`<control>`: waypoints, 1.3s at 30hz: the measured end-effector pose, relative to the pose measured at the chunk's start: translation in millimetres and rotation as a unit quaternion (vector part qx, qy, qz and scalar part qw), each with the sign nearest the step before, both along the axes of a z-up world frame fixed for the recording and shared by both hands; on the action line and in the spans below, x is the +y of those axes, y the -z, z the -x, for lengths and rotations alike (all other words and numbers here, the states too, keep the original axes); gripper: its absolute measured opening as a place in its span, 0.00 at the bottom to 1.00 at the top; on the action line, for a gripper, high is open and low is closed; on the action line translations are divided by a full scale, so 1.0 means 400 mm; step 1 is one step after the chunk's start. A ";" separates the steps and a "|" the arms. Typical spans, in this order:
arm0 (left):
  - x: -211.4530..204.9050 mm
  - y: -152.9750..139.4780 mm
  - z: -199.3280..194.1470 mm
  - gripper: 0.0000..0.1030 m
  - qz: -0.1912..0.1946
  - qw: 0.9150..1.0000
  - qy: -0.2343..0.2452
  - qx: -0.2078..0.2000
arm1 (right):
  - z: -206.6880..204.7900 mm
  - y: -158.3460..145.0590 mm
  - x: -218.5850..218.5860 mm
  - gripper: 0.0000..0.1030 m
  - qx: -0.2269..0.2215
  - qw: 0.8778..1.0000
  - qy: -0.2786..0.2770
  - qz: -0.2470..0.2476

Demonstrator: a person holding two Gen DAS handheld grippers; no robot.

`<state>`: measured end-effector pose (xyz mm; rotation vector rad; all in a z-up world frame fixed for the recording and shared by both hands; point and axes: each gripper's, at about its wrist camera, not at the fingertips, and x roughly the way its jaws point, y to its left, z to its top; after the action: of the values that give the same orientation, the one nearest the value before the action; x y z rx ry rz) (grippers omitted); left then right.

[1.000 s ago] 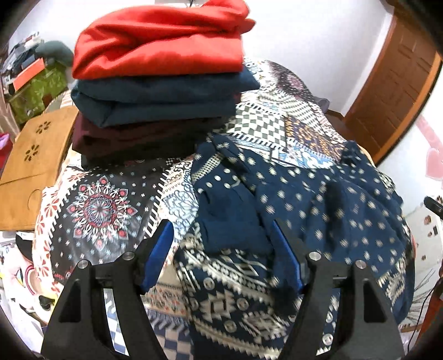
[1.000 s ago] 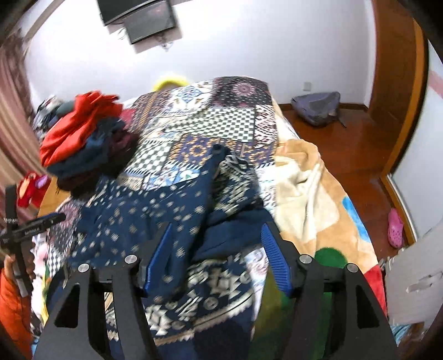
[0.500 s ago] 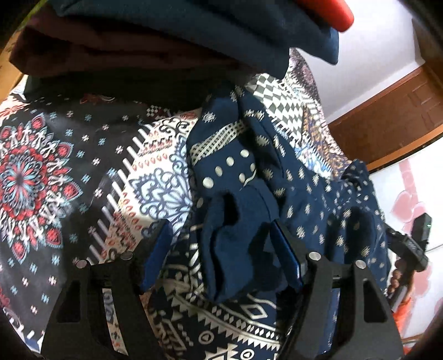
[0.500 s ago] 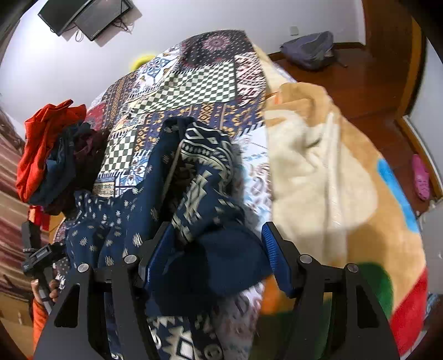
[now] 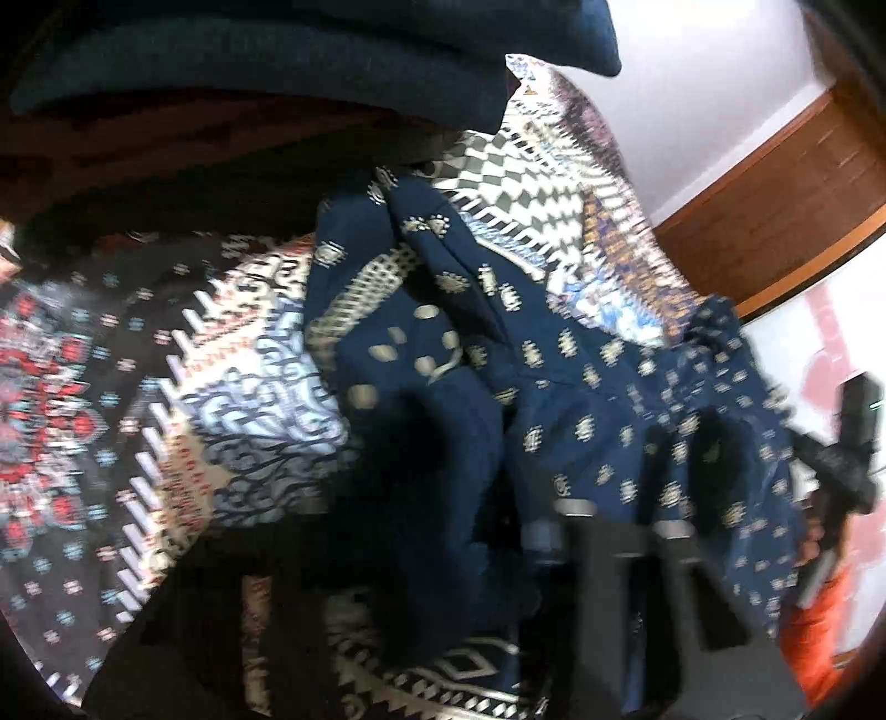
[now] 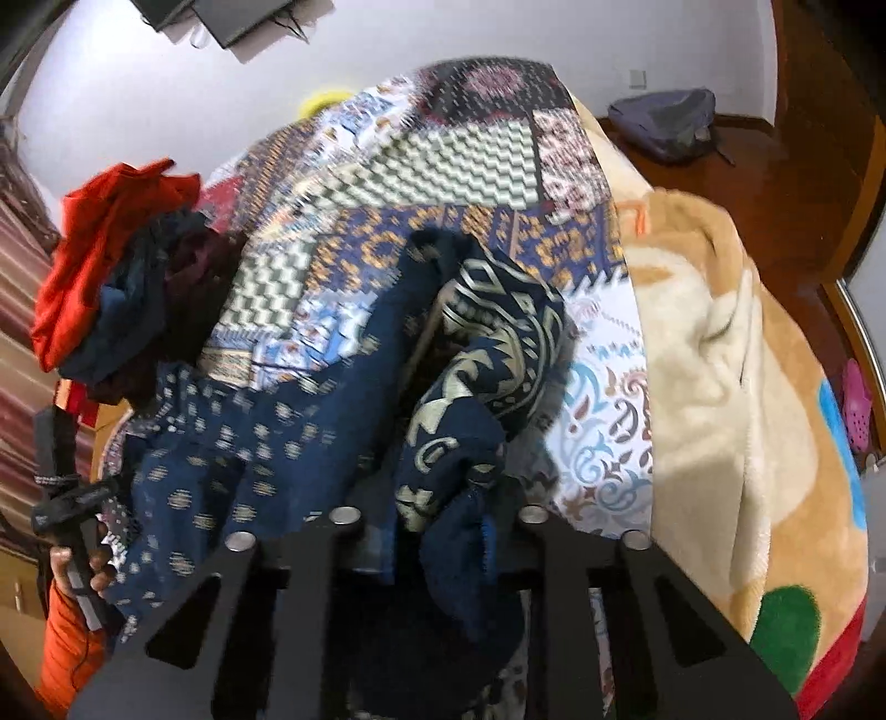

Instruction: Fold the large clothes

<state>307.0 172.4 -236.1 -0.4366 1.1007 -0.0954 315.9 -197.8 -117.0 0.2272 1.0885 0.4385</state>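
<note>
The dark blue dress [image 5: 581, 399] with small pale dots and big pale shapes lay crumpled on the patchwork bed cover [image 6: 443, 166], near the bed's front edge. It spread across the bed from the pile of folded clothes to the soft blanket.

The left gripper [image 5: 487, 498] had just been closing. Its jaws were pinched on a plain dark blue fold of the dress, though the picture was blurry there. The right gripper [image 6: 437, 531] had just been closing too. Its jaws were squeezed on a bunched-up bit of the dress, and the cloth stood up in a lump between them. A thin strip of the blue pad [image 6: 487, 540] peeked out beside the cloth.

Each camera saw the other hand across the dress. The left hand [image 6: 83, 559], with an orange sleeve [image 6: 61, 648], held its black handle at the dress's left end. The right hand's orange sleeve [image 5: 814, 637] showed at the dress's right end.

The pile of folded clothes [image 6: 111, 277] sat by the left edge of the bed, just behind the dress. It had red on top, then dark blue, then dark red. A fuzzy tan and cream blanket [image 6: 720, 387] covered the right edge of the bed. It had blue, green and red patches.

On the wooden floor [image 6: 775, 183] past the bed lay a grey backpack [image 6: 664, 124]. A pink shoe [image 6: 855, 404] lay by the wall. A dark screen [image 6: 232, 16] hung on the white wall.
</note>
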 end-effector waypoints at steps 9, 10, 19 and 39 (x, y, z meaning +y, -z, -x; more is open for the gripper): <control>0.038 -0.166 0.072 0.16 0.095 0.992 -0.025 -0.075 | -0.014 -0.180 0.068 0.12 -0.073 0.997 -0.027 -0.015; 0.044 -0.187 0.079 0.15 0.095 0.992 -0.027 -0.084 | -0.019 -0.200 0.076 0.12 -0.084 0.996 -0.028 -0.016; 0.131 -0.287 0.097 0.16 0.004 0.992 -0.046 -0.122 | -0.107 -0.163 0.178 0.12 -0.074 0.996 -0.044 0.001; 0.188 -0.049 0.047 0.37 -0.106 0.992 -0.070 0.010 | -0.040 -0.016 0.156 0.32 -0.019 0.993 -0.056 0.103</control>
<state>288.2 247.7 -216.3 -0.3229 1.0845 0.1497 331.8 -135.2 -110.6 -0.0246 1.1031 0.4247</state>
